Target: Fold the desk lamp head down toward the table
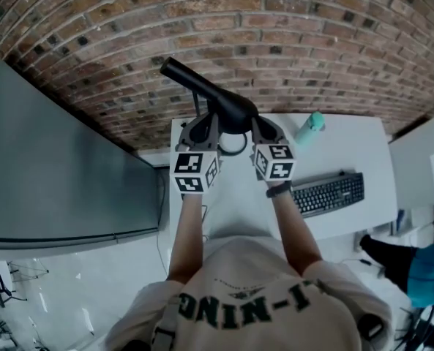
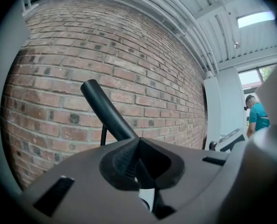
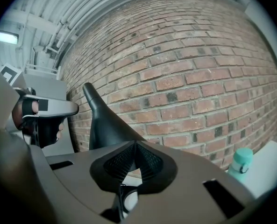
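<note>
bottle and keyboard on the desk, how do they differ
The bottle is teal and stands upright; the keyboard is dark and lies flat. The bottle is by the brick wall, the keyboard nearer the person. Both sit on the white table, right of the lamp.

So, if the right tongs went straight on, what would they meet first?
Probably the black lamp head, right at the tips of the right tongs; whether they already touch is unclear. Behind it, the brick wall.
</note>
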Motion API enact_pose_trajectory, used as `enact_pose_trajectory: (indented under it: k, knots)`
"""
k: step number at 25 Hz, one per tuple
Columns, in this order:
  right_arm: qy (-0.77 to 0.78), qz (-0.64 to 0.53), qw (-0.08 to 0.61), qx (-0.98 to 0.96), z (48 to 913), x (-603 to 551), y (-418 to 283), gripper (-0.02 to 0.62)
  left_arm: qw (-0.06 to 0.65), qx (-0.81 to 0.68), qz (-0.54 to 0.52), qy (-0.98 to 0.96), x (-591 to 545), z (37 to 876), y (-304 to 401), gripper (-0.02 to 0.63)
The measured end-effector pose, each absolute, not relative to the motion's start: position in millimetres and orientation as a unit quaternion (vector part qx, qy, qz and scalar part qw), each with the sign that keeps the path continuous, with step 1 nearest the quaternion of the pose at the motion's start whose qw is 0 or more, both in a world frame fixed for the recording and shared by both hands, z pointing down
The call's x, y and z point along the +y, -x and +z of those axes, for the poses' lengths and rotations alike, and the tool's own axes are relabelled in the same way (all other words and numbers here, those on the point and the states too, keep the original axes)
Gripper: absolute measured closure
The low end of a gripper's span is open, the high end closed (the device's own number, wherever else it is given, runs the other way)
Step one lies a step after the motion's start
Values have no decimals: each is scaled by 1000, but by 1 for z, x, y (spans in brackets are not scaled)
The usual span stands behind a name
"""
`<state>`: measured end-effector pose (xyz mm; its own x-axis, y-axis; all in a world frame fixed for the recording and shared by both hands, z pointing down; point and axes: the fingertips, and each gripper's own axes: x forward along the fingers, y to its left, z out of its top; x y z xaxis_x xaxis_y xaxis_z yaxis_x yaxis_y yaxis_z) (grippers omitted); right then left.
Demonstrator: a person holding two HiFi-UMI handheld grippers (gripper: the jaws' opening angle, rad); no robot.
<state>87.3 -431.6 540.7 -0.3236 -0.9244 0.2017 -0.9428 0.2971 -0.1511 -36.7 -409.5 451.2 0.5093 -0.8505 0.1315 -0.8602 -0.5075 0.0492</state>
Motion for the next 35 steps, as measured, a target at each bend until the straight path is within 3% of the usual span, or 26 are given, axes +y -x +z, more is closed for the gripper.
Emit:
enact_pose_trajectory:
  k: [16, 35]
  knots:
    - [-595, 54, -2, -802, 500, -355, -107, 584, 34, -507, 33, -861, -345, 445, 48, 607]
    - [-592, 41, 8, -805, 481, -265, -116, 588, 38, -545, 50, -836, -268, 477, 52, 609]
